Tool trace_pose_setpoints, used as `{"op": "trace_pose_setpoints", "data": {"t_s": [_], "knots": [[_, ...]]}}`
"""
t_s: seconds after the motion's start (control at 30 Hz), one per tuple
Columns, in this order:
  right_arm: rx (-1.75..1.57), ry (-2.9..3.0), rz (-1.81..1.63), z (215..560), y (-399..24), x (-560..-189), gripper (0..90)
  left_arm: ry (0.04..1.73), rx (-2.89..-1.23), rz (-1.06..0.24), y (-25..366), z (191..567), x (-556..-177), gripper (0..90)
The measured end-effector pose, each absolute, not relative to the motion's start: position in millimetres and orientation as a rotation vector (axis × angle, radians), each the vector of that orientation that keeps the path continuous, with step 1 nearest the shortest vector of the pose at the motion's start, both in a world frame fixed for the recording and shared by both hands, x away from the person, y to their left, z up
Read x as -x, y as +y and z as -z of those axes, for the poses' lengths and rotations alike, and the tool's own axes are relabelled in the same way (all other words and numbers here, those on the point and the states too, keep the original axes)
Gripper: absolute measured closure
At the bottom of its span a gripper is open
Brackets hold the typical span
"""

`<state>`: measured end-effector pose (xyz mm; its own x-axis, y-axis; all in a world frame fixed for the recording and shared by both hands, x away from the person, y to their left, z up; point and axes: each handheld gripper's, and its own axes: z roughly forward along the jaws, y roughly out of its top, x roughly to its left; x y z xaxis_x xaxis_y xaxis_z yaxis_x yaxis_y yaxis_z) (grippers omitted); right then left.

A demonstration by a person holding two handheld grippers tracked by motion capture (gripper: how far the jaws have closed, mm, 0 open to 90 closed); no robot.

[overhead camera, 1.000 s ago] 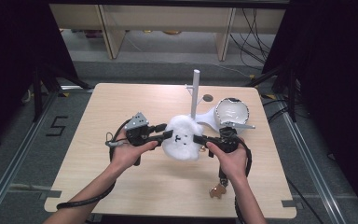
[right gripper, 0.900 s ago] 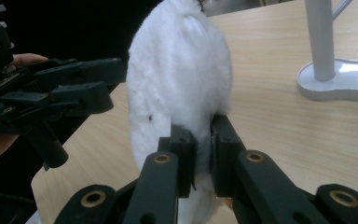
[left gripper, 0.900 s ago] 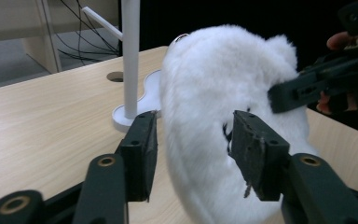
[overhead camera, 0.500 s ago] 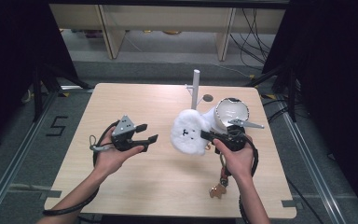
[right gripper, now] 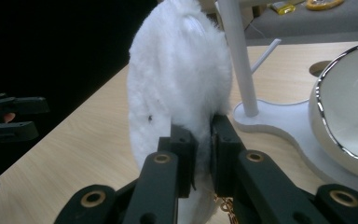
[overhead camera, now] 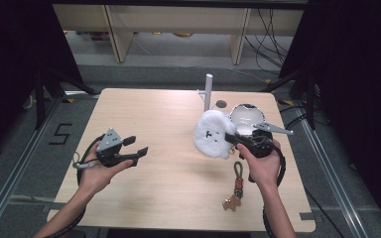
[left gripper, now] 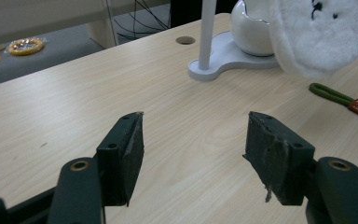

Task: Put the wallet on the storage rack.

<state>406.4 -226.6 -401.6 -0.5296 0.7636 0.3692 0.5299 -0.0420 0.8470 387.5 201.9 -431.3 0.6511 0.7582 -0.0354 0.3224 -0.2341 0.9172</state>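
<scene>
Right gripper (overhead camera: 231,138) clamped on white plush toy (overhead camera: 212,134), held above table (overhead camera: 149,114) beside white stand (overhead camera: 208,92). Left gripper (overhead camera: 138,151) well apart at table's left, jaws just been opening, wide, nothing between.

White fluffy plush (overhead camera: 213,135) with black face, held upright above table.

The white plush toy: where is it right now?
The white plush toy is clamped in the right hand-held gripper, right of table centre, beside the white stand and bowl.
</scene>
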Motion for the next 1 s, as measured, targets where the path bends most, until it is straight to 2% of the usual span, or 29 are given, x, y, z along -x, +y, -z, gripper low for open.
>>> {"op": "trace_pose_setpoints", "data": {"t_s": [0.4, 1.0], "knots": [[-1.402, 1.944, -1.569, 393.4, -236.5, -405.2, 82.5, 0.963, -1.770, -0.486, 225.1, 454.7, -367.0, 36.4], [-1.357, 1.893, -1.511, 377.0, -254.2, -408.8, 82.5, 1.098, -1.741, -0.515, 244.1, 489.2, -356.0, 36.1]]}}
